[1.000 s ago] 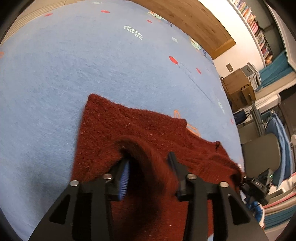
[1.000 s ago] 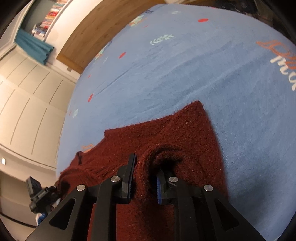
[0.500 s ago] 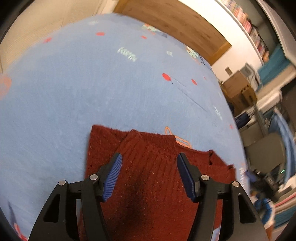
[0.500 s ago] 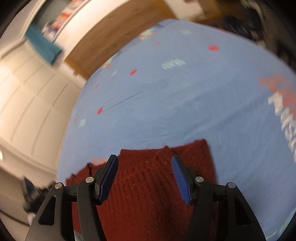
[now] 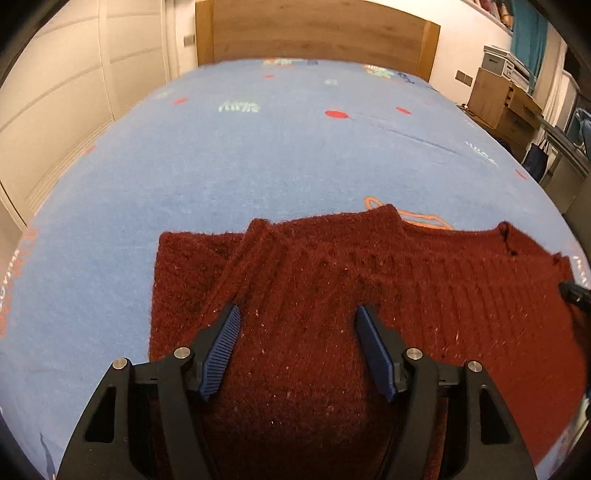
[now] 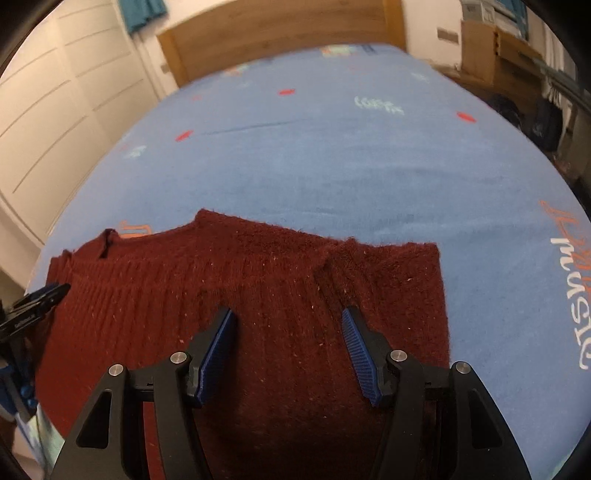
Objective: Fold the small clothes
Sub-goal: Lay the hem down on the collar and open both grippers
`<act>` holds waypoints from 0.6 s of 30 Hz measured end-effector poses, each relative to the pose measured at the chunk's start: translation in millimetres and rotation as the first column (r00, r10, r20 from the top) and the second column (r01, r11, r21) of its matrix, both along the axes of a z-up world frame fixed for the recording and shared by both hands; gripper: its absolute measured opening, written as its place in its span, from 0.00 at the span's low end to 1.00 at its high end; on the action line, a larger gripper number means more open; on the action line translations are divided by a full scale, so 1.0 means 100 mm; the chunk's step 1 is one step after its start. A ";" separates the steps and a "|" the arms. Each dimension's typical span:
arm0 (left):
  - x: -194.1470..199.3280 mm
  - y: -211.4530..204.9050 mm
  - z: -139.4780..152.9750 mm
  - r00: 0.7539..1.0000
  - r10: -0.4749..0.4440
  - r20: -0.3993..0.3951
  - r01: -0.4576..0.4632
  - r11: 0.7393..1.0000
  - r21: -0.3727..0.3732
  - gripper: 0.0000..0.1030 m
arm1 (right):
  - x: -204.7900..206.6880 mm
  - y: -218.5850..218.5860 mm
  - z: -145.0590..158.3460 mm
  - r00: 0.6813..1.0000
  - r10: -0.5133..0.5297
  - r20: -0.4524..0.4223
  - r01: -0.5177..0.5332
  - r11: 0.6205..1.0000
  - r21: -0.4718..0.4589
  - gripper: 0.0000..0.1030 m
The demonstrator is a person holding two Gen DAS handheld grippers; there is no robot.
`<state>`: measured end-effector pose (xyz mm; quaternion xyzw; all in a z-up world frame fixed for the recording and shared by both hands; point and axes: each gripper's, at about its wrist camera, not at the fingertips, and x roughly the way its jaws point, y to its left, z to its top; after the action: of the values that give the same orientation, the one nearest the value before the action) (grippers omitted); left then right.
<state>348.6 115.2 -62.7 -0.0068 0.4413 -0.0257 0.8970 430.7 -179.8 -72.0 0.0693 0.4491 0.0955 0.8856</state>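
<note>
Sweater (image 5: 369,295), dark red knit, one item: we find it lying flat on the blue bedspread (image 5: 258,155), near the edge closest to us, its far hem running across both views and a folded-in sleeve layer showing as a raised ridge on each side.

Left to right, we record:

Wardrobe doors (image 5: 55,103), cream panelled, along the left side of the bed.

Left gripper (image 5: 297,314): we hold it tilted steeply downward over the left portion of the sweater. Its jaws have just been opening further and now stand spread, the blue ribbed pads (image 5: 221,350) clear of the knit on their inner faces, with only flat cloth below the gap. Nothing is pinched. In the right wrist view the tip of this tool (image 6: 37,299) appears at the left border, over the sweater's edge.

Headboard (image 5: 314,33), wooden, at the far end of the bed.

Right gripper (image 6: 288,317): likewise angled downward, over the right portion of the sweater. Its jaws have just opened and hang apart, pads (image 6: 356,347) bare, nothing gripped between them. In the left wrist view a black tip (image 5: 574,291) of it shows at the right border.

Printed lettering (image 6: 569,295) on the bedspread, right of the sweater, apart from it.

Cardboard boxes (image 5: 506,107), beyond the bed's right side.
</note>
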 end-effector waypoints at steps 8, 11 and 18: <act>-0.28 -0.13 0.27 0.997 0.024 0.080 -0.029 0.998 0.062 0.58 | -0.24 0.07 0.29 0.997 -0.021 0.070 0.025 0.998 -0.066 0.60; -0.45 -0.19 0.36 0.995 0.015 0.098 -0.023 0.996 0.082 0.58 | -0.46 0.12 0.48 0.991 -0.004 0.134 0.013 0.998 -0.066 0.60; -0.70 -0.23 0.21 0.998 0.049 0.049 -0.052 0.997 0.054 0.58 | -0.80 0.25 0.40 0.992 0.015 0.123 -0.006 0.997 -0.074 0.60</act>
<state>278.5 92.3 -41.8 0.0073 0.4199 0.0090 0.9075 350.7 -155.1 -32.3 0.0285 0.3972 0.0876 0.9131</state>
